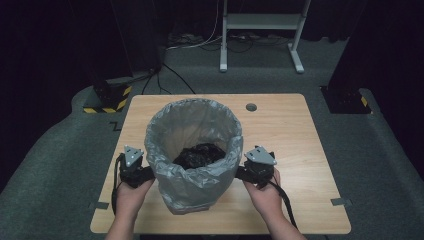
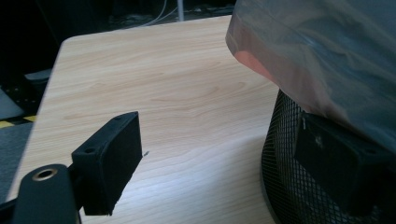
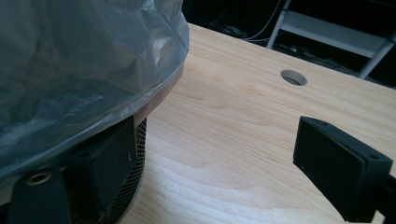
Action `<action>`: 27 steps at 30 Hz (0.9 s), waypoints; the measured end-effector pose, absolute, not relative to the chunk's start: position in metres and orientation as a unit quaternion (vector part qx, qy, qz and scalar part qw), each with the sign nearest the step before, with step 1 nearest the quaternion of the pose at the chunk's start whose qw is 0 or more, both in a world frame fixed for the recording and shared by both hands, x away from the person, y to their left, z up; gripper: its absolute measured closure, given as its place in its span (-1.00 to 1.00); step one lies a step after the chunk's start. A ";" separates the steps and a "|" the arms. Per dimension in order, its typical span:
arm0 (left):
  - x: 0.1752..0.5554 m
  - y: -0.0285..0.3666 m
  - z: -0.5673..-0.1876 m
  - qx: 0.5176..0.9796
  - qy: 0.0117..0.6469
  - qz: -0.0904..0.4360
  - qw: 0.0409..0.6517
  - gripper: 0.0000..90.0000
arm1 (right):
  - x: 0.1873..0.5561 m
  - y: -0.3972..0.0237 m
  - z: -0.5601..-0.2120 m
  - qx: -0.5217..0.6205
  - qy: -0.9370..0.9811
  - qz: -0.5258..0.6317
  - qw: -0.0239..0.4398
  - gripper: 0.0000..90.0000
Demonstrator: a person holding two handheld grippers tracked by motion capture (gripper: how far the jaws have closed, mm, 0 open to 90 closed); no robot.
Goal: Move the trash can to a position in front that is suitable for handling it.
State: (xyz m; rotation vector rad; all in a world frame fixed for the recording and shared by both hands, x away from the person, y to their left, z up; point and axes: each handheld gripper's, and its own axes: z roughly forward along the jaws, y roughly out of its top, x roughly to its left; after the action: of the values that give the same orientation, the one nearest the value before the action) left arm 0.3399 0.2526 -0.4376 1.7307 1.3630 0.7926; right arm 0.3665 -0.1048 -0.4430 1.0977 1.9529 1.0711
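Note:
A black mesh bin (image 2: 285,154) lined with a grey plastic bag (image 1: 192,185) stands in the middle of the wooden table (image 1: 285,130). Something dark and crumpled (image 1: 200,154) lies inside it. My left gripper (image 1: 137,167) sits at the bin's left side, open. In the left gripper view this gripper (image 2: 219,140) has its right jaw against the mesh under the bag's overhang (image 2: 327,56), its left jaw over bare table. My right gripper (image 1: 256,167) is at the bin's right side, open. In the right gripper view this gripper (image 3: 217,140) has its left jaw tucked against the mesh (image 3: 135,158) below the bag (image 3: 84,60).
A round cable hole (image 1: 251,107) is near the table's far edge. Beyond the table stand a white metal frame (image 1: 260,22) and a base with yellow-black stripes (image 1: 107,97), with cables on the grey floor. Two tape strips (image 1: 340,201) mark the table's front corners.

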 end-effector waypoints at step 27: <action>0.372 0.148 -0.434 0.708 0.513 0.285 0.393 -0.63 | 0.369 -0.206 -0.444 0.480 0.705 0.398 0.338 -0.67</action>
State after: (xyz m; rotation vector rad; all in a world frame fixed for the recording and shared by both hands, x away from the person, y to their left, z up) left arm 0.3715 0.1477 -0.4336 1.7961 1.3014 0.7226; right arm 0.3694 -0.2057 -0.4436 1.2499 1.8371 1.0361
